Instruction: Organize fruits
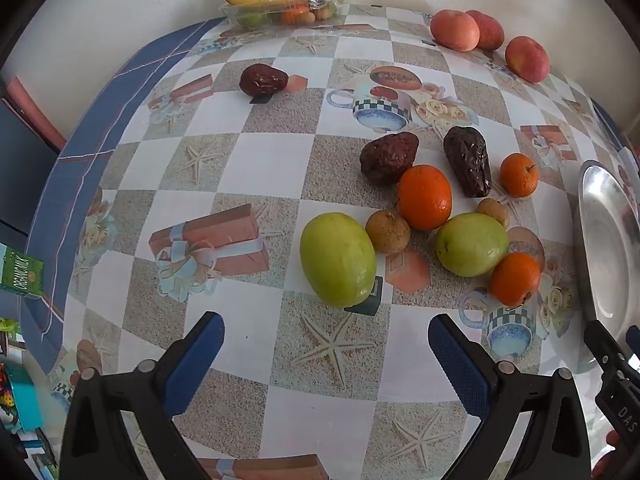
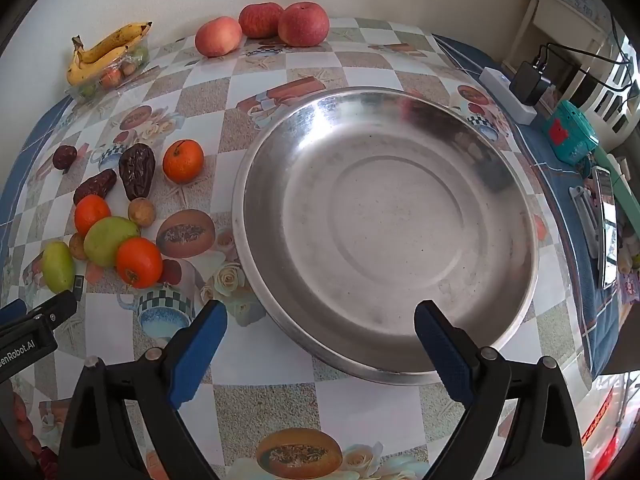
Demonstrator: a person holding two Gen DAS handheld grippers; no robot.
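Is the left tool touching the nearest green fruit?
Apart. The left wrist view shows tablecloth between the open left tool and the green fruit.

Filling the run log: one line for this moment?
left gripper open | right gripper open | bowl empty | fruit on table

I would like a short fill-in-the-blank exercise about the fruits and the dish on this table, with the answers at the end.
1. The metal dish holds ____ fruit.
2. The number of red apples near the wall is ____.
3. The bananas lie on top of a clear plastic ____.
4. The jaws of the left gripper and the right gripper are both ____.

Answers: no; three; tray; open
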